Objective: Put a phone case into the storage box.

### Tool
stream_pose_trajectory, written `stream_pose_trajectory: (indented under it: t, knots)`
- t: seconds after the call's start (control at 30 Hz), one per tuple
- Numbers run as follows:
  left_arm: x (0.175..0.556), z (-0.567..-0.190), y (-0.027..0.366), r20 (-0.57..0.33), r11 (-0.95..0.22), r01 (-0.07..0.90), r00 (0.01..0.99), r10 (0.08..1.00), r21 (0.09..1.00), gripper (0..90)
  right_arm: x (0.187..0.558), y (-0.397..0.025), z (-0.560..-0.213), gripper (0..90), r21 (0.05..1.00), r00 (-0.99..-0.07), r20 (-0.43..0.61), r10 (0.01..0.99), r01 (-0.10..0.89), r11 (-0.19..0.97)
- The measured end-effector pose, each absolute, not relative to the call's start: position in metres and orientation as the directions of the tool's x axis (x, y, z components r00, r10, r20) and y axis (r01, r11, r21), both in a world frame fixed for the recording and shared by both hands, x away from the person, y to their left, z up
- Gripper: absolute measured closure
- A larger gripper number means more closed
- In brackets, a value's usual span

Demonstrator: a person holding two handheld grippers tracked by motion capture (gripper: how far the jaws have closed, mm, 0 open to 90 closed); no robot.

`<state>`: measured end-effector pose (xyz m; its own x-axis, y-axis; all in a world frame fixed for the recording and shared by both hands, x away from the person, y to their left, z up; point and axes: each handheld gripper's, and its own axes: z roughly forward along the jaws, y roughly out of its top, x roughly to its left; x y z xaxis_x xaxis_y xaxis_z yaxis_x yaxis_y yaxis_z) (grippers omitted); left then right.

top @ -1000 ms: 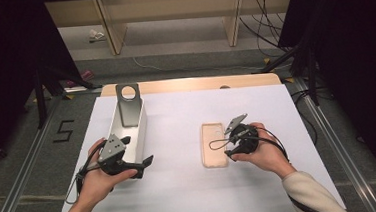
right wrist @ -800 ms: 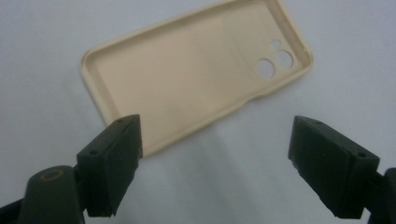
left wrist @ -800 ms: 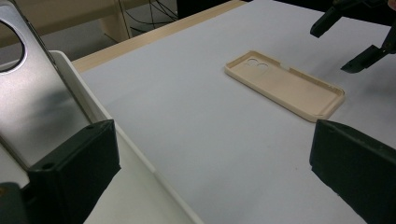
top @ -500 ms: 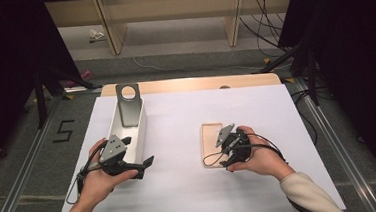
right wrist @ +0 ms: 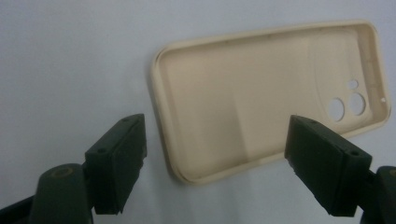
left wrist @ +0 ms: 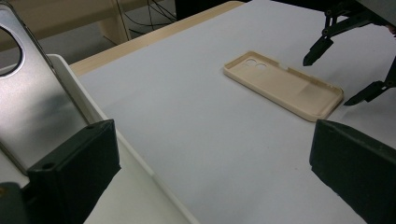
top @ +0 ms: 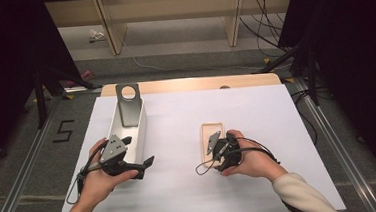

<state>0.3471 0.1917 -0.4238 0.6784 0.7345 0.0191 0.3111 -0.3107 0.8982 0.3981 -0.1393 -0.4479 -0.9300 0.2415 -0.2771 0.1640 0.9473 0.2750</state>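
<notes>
Right tongs (right wrist: 215, 163): jaws spread wide, gripping nothing, poised over the near short end of the item below; also seen in the high view (top: 218, 149).

Beige rectangular soft phone case (right wrist: 266, 100): lies flat on the white-topped counter (top: 257, 116), open side up, camera holes at the end far from the right tongs. Its near short edge sits between the two jaws, with bare counter just outside each long edge. In the high view the case (top: 211, 132) shows just ahead of the right tongs.

Left tongs (top: 139, 164): jaws wide apart, empty, well apart from the case, with open counter between.

White oblong tray (top: 136, 120): its long wall runs just beside the left tongs.

Grey metal plate with a round hole (left wrist: 32, 98): leans in the tray, close ahead of the left jaw.
</notes>
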Motion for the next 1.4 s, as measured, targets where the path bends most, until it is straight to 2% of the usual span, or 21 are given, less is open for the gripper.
stream_pose_trajectory:
  t: [0.4, 0.97, 1.33, 1.4]
  knots:
    - [0.347, -0.424, 0.191, 0.017, -0.309, 0.311, 0.679, 0.734, 0.899, 1.2, 0.401, -0.127, -0.452, 25.7, 0.192, -0.944, -0.286, 0.163, 0.111, 0.975]
    - [0.347, -0.424, 0.191, 0.013, -0.306, 0.313, 0.680, 0.733, 0.899, 1.2, 0.402, -0.118, -0.456, 27.7, 0.110, -0.949, -0.298, 0.107, 0.077, 0.991]
    - [0.347, -0.424, 0.191, 0.012, -0.306, 0.314, 0.681, 0.732, 0.899, 1.2, 0.404, -0.115, -0.457, 29.2, 0.091, -0.948, -0.307, 0.084, 0.058, 0.994]
    - [0.347, -0.424, 0.191, 0.013, -0.307, 0.313, 0.682, 0.732, 0.899, 1.2, 0.404, -0.114, -0.457, 32.6, 0.087, -0.951, -0.299, 0.083, 0.059, 0.994]
